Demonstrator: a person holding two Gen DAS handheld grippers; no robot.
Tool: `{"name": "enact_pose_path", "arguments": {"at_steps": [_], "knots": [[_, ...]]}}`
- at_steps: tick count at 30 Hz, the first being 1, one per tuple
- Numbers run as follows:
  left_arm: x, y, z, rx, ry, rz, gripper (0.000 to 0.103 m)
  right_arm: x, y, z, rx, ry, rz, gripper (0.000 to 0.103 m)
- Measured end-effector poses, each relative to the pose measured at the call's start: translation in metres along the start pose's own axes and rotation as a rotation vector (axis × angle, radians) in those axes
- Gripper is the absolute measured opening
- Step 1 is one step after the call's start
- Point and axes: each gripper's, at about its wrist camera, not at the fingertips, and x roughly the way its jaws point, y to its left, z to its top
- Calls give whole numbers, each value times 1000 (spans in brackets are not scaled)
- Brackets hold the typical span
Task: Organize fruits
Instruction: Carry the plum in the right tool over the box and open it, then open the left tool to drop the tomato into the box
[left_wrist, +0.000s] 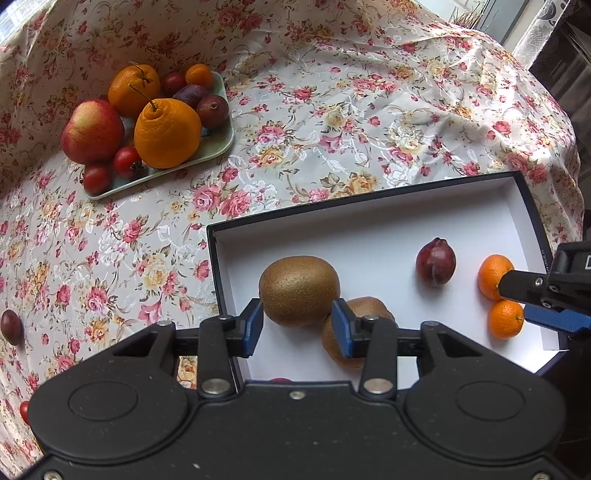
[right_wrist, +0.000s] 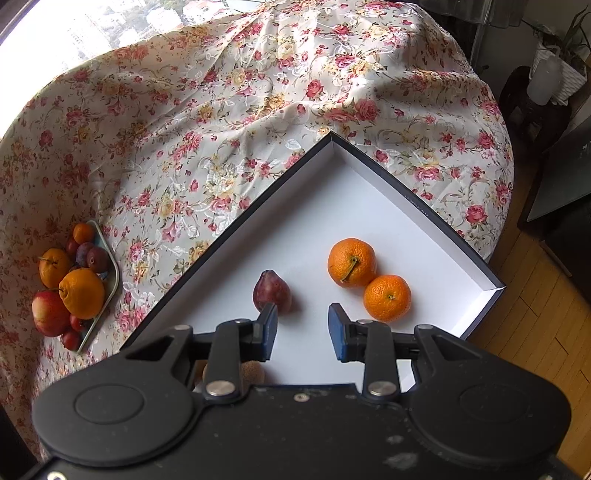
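Note:
A dark-rimmed box (left_wrist: 362, 201) with a white floor lies on the flowered cloth. In it lie two kiwis, a plum (left_wrist: 436, 263) and two mandarins (left_wrist: 495, 277). My left gripper (left_wrist: 298, 326) points down over the box's left end. The upper kiwi (left_wrist: 299, 290) lies on the box floor between its blue pads, close to both, and the jaws look open. The second kiwi (left_wrist: 364, 308) is half hidden behind the right finger. My right gripper (right_wrist: 303, 332) hangs open over bare box floor (right_wrist: 314, 229), with the plum (right_wrist: 271, 291) by its left finger and the mandarins (right_wrist: 387, 298) to its right.
A green tray (left_wrist: 218, 147) at the back left holds an apple, oranges, plums and small tomatoes. A loose plum (left_wrist: 11, 326) and a small red fruit (left_wrist: 24, 411) lie on the cloth at the left. The table edge and wooden floor (right_wrist: 535, 332) are close on the right.

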Motion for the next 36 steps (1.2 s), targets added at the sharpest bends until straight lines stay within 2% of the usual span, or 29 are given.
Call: {"name": "enact_pose_path", "arguments": {"at_steps": [18, 36], "knots": [[-10, 25, 1, -38, -7, 19, 50, 10, 24, -10, -39, 54, -50, 34], [-26, 94, -1, -135, -8, 49, 50, 23, 88, -41, -103, 126, -72, 34]]}}
